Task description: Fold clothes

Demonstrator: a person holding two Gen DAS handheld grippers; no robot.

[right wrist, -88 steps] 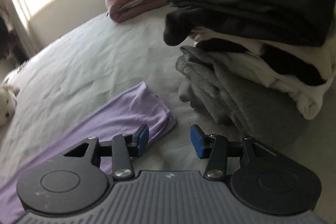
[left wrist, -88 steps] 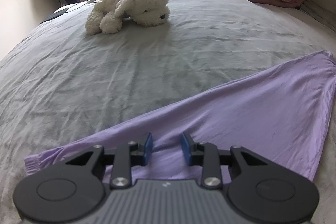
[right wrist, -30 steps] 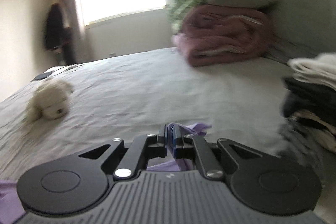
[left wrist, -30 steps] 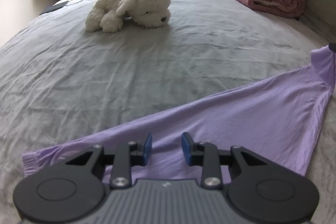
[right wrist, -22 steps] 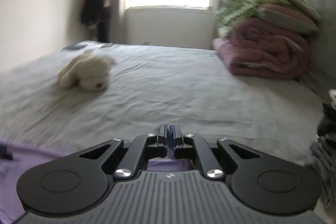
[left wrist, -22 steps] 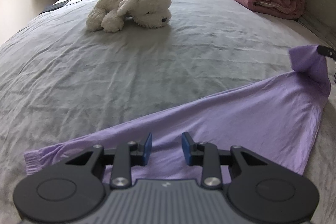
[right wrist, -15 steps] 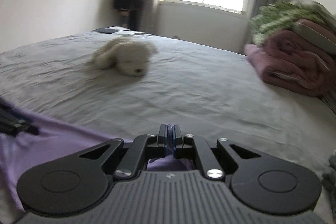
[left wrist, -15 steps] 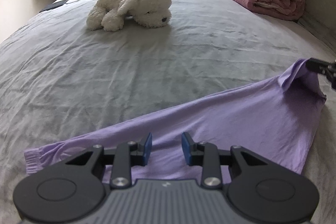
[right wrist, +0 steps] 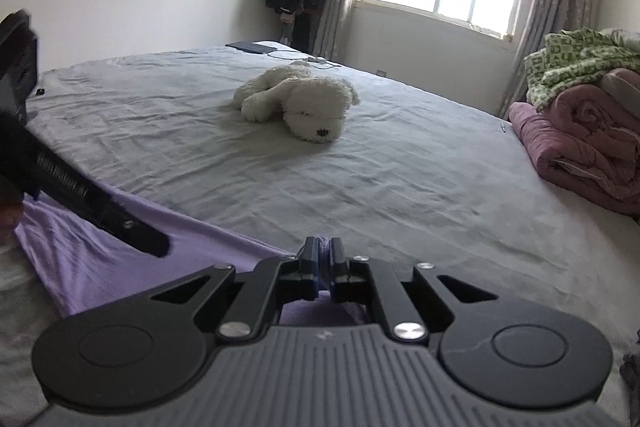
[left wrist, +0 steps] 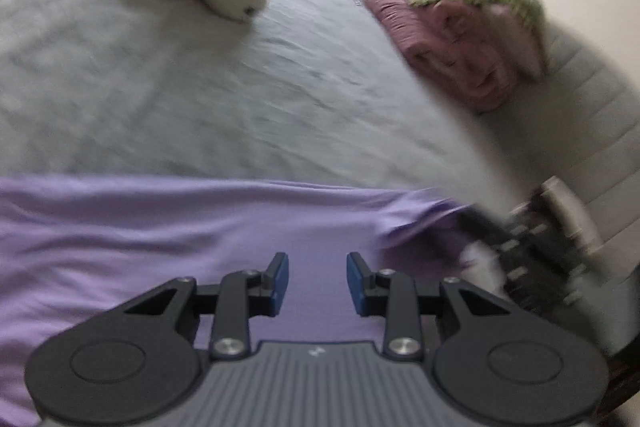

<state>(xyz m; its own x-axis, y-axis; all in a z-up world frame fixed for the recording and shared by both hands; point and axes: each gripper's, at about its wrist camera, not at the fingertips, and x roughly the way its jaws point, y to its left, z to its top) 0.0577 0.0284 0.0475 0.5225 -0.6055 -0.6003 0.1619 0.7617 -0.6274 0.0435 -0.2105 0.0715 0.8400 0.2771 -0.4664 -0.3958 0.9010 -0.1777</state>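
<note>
The right gripper (right wrist: 322, 261) is pinching a corner of the lilac garment (left wrist: 168, 239) between its closed blue pads, a little tuft of cloth poking up past the tips, while the left gripper (left wrist: 316, 281) is hovering with its pads apart and nothing between them, just above the middle of the cloth. Around the grippers, the garment is lying in a long band across the near edge of the grey bed (right wrist: 400, 179), mostly flat but bunching into soft ridges toward the held corner. Compared with a few seconds ago, the right gripper, which was then open beside the garment's end, has closed on that end, lifted it and carried it inward over the cloth, while the left view has swung round sharply and is now blurring with motion, so the two tools are sitting close together. That probably means a fold is being laid across the garment, with the open gripper placed to pin or catch the crease; the thin fabric is likely to slide or wrinkle if dragged. Farther out, a white plush dog (right wrist: 304, 101) is resting mid-bed, and rolled pink and green bedding (right wrist: 584, 119) is piled at the far right edge.
</note>
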